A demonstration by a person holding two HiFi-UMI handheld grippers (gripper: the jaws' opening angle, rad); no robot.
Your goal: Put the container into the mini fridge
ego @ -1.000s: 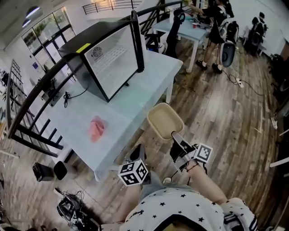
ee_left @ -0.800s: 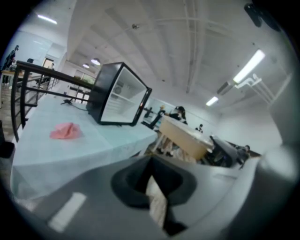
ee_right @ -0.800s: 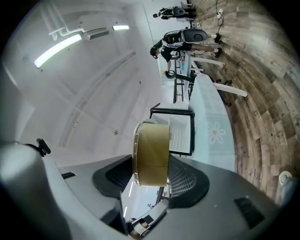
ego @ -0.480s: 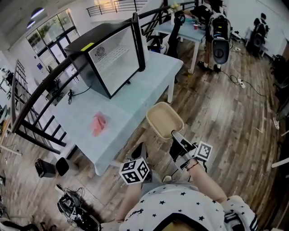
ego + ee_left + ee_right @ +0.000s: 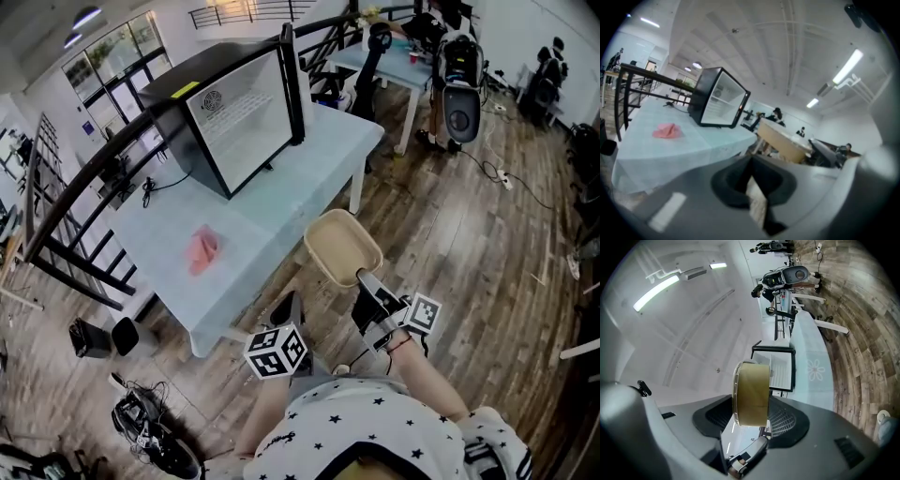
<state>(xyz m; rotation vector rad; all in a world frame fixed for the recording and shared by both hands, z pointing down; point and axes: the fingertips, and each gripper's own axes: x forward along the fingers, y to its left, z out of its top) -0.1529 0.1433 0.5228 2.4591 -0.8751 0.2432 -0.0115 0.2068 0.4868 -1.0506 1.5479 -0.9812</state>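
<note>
A beige, shallow container (image 5: 342, 247) hangs in the air off the table's near corner, with my right gripper (image 5: 364, 278) shut on its near rim. In the right gripper view the container (image 5: 751, 393) stands edge-on between the jaws. The black mini fridge (image 5: 225, 112) stands on the far part of the light blue table (image 5: 281, 202), its door (image 5: 292, 80) swung open and the white inside showing. My left gripper (image 5: 286, 314) sits low, near the person's body, below the table edge; its jaws are shut with nothing in them. The left gripper view also shows the fridge (image 5: 718, 98).
A pink cloth (image 5: 202, 249) lies on the table in front of the fridge. A black railing (image 5: 66, 202) runs along the table's far side. A second table (image 5: 389, 66) with people and gear stands behind. Bags and cables (image 5: 141, 422) lie on the wooden floor at left.
The head view has shifted slightly; the fridge and table sit a little further right and lower in view. Both grippers and the container stay where they were.
</note>
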